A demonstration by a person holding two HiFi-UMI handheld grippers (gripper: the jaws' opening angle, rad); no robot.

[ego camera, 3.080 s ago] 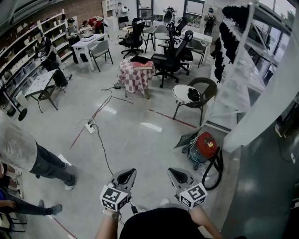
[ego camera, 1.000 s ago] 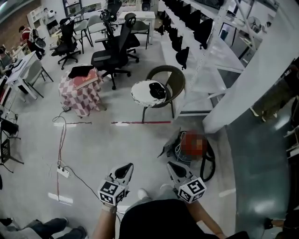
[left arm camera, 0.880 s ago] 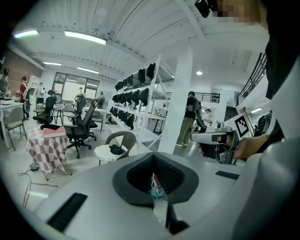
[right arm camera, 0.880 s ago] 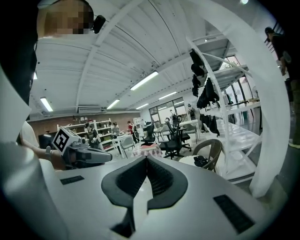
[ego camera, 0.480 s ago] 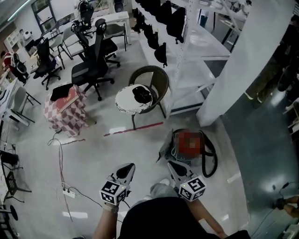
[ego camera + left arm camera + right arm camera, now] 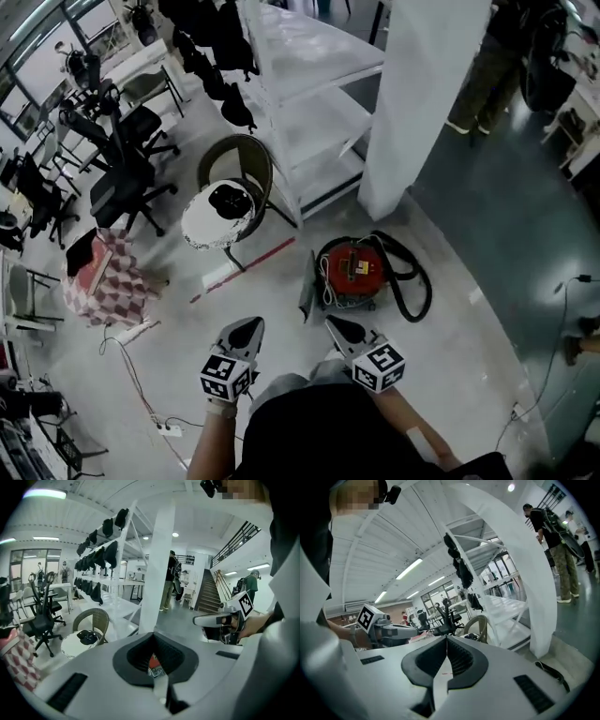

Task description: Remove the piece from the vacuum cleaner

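Observation:
The red canister vacuum cleaner (image 6: 354,269) stands on the grey floor with its black hose (image 6: 413,284) looped to its right and a dark flat piece (image 6: 307,298) leaning at its left side. My left gripper (image 6: 250,324) is shut and empty, below and to the left of the vacuum. My right gripper (image 6: 332,324) is shut too, just short of the vacuum's near side. In the left gripper view the jaws (image 6: 152,635) meet, a bit of the red vacuum (image 6: 154,662) shows behind them, and the right gripper (image 6: 219,620) is at the right. The right gripper view shows shut jaws (image 6: 446,640).
A wicker chair with a round white cushion (image 6: 223,211) stands left of the vacuum. A white pillar (image 6: 422,103) and a white shelving rack (image 6: 309,84) rise behind it. A checked-cloth table (image 6: 98,274) and office chairs (image 6: 127,155) are at the left. A cable (image 6: 141,384) crosses the floor.
The view has swung round and come closer. The vacuum now lies right in front of both grippers. Both hands moved toward it and stayed shut.

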